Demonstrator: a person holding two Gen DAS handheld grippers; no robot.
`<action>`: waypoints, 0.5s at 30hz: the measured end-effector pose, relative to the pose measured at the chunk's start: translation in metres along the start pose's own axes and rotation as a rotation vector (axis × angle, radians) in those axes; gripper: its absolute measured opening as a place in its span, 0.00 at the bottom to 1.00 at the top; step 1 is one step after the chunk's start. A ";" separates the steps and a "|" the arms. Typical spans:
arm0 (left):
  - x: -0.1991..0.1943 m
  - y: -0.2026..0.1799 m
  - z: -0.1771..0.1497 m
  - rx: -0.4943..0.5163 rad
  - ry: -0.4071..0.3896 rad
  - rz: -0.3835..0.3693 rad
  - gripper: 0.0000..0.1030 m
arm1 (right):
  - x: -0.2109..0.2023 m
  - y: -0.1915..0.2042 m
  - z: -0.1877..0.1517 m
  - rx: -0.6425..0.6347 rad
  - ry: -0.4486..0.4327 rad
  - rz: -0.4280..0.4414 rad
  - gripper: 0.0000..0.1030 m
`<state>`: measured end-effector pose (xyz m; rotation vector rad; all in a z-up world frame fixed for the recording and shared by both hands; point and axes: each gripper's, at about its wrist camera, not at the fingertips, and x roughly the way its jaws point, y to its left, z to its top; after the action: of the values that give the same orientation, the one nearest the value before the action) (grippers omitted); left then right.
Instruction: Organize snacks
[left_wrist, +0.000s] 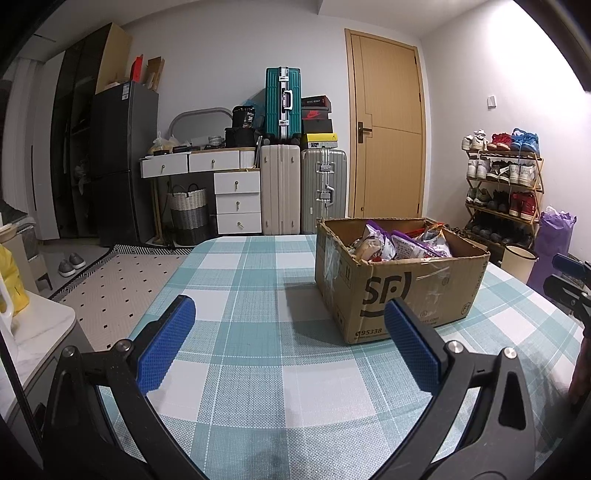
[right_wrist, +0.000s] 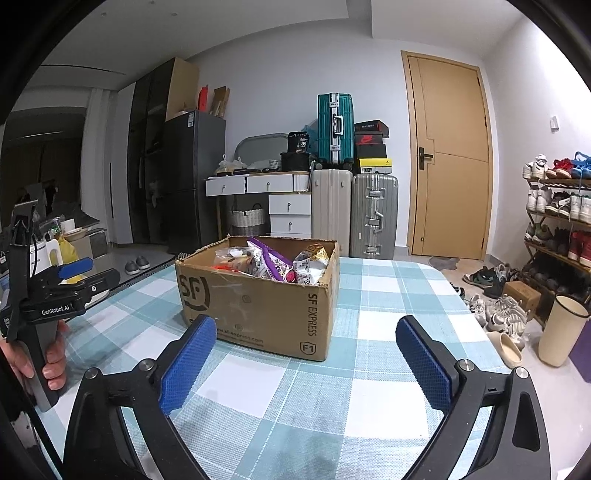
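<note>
Checked teal-and-white cloth over the surface (left_wrist: 258, 369), suitcases, a wooden door and a shoe rack behind. Near the far edge, one open SF Express cardboard box (right_wrist: 258, 314), flaps cut away, filled with snack packets (right_wrist: 275, 264): purple-and-white bags, a gold-topped pouch, clear-wrapped pieces (exact kinds too small to tell). No packets loose on the cloth in either view. All snacks gathered in the box, then, which fits either a finished tidy-up or a pile waiting to be sorted out; not settled by these views. Left tongs (left_wrist: 290, 332) spread wide, holding nothing, low over the cloth just short of the box. Right tongs (right_wrist: 306, 350) likewise gaping and empty, pointed at the box's near corner. Left-hand fingers (right_wrist: 55, 354) wrapped round the grip of the other tool at the frame's edge.
</note>
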<state>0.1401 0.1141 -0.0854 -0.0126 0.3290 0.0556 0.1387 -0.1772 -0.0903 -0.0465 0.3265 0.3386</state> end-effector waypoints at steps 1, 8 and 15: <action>0.000 0.000 0.000 0.000 0.000 0.000 0.99 | 0.000 0.000 0.000 0.000 0.000 0.000 0.97; 0.001 0.000 -0.001 0.000 0.000 -0.001 0.99 | 0.000 0.000 0.000 0.000 0.000 0.000 0.97; 0.000 0.000 0.000 0.000 0.000 -0.002 0.99 | 0.000 0.000 0.000 0.000 0.000 0.000 0.98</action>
<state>0.1401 0.1140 -0.0857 -0.0130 0.3288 0.0532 0.1386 -0.1771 -0.0905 -0.0469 0.3263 0.3385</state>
